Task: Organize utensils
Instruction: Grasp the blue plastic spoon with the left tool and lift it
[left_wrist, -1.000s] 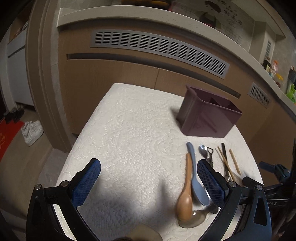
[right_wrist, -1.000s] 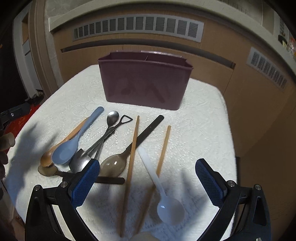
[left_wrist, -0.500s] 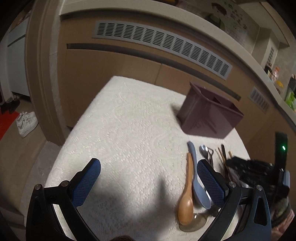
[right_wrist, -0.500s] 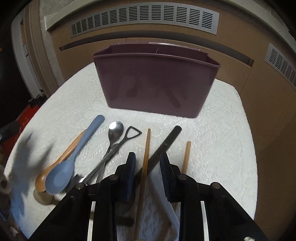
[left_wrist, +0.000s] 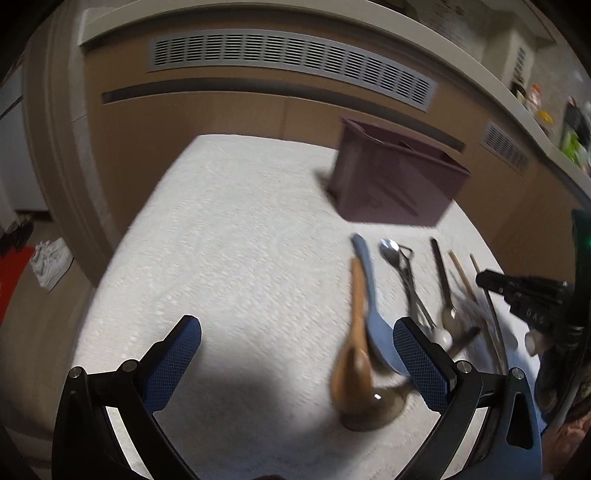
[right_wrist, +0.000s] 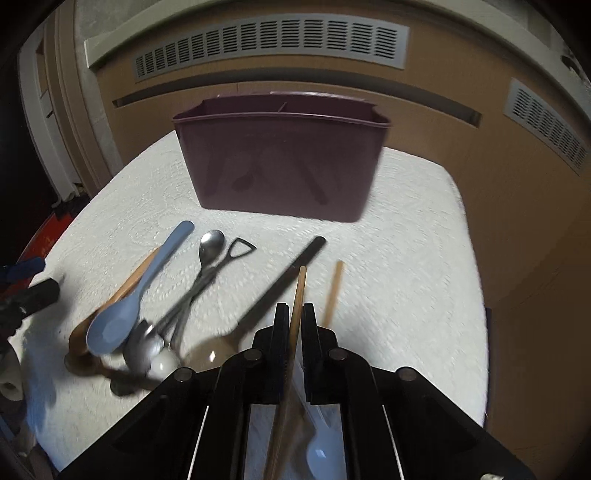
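While the right gripper (right_wrist: 294, 325) is clamped on a wooden chopstick (right_wrist: 300, 291), its jaws are nearly together with only the stick between them; the stick runs forward past the fingertips and back under the gripper body. Second chopstick (right_wrist: 334, 291) lies just to the right on the white cloth (right_wrist: 417, 258), apart from the gripper. White spoon (right_wrist: 321, 452) lies below the gripper, bowl toward the camera, partly hidden. Black-handled spoon (right_wrist: 288, 273) lies diagonally just left of the held stick, with its brownish bowl near the gripper.

Left group on the cloth: blue spoon (right_wrist: 136, 302) overlapping a wooden spoon (right_wrist: 122, 291); metal spoon (right_wrist: 210, 243) and a metal loop-handled utensil (right_wrist: 240, 249) crossing each other beside them. Contact between the heaped bowls is too blurred to resolve.

Maroon bin (right_wrist: 280, 158) stands upright at the far side of the cloth, well apart from the utensils; a divider shows inside.

Left gripper (left_wrist: 295, 354) hovers over the cloth, jaws wide apart, holding nothing. Wooden and blue spoons lie just inside its right finger (left_wrist: 421, 365). Right gripper appears at the right edge of the left view. Both views are motion-blurred.
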